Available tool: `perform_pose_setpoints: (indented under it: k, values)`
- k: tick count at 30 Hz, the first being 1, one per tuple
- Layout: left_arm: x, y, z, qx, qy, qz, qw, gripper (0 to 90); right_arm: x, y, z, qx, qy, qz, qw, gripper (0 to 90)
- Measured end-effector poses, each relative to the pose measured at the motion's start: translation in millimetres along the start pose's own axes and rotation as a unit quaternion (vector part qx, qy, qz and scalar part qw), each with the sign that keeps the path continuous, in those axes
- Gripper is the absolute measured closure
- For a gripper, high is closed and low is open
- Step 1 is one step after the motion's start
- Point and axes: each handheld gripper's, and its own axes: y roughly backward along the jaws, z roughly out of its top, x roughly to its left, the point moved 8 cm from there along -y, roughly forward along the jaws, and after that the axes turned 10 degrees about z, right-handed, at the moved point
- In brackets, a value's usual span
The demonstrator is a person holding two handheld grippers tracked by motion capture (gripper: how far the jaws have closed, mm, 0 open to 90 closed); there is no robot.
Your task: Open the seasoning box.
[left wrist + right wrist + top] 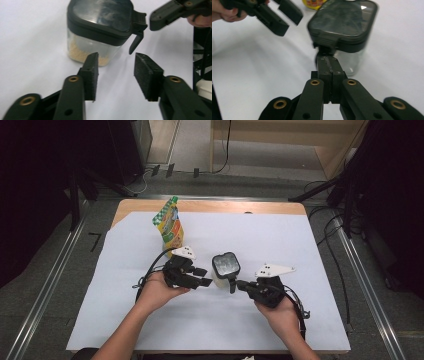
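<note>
A clear plastic container [226, 267] with a dark lid [100, 17] stands on the white sheet between both grippers; pale powder lies in its bottom [82, 52]. The lid's latch flap [136, 42] hangs down at its side. My left gripper [205, 276] is open just left of the container, nothing between its pads [116, 57]. My right gripper [240, 284] is shut, its tip [326, 60] right by the latch; in the left gripper view a small gap separates that gripper [156, 22] from the latch. The left gripper [290, 23] also appears in the right gripper view.
A yellow and green spouted pouch [170, 225] stands upright behind the left gripper. The white sheet [280, 240] covers most of the wooden table [210, 206]. Cables run on the floor at the right, and a metal rail lines each side.
</note>
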Motion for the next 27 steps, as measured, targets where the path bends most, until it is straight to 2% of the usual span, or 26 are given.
perform_pose_setpoints:
  k: [1, 6, 16, 20, 27]
  values:
    - [3.7, 2.4, -0.5, -0.006, -0.003, 0.009, 0.9999, 46.5, 6.0, -3.5, 0.0, 0.001, 0.007, 0.007, 0.9999, 90.0]
    - [8.7, 5.2, -2.3, -0.008, -0.003, 0.012, 0.9999, 40.8, 18.3, -15.9, -2.4, 0.007, 0.018, 0.024, 0.9995, 90.0]
    - [15.9, 15.9, -1.4, -0.020, 0.004, 0.023, 0.9995, 37.8, 30.2, -39.7, -5.7, 0.024, 0.024, 0.030, 0.9990, 90.0]
    - [15.8, 18.5, -3.0, -0.020, 0.002, 0.025, 0.9995, 37.9, 28.2, -47.2, -7.8, 0.031, 0.025, 0.026, 0.9989, 90.0]
    - [15.5, 21.0, -4.0, -0.024, 0.003, 0.029, 0.9993, 37.6, 14.6, -52.3, -9.3, 0.033, 0.016, 0.009, 0.9993, 90.0]
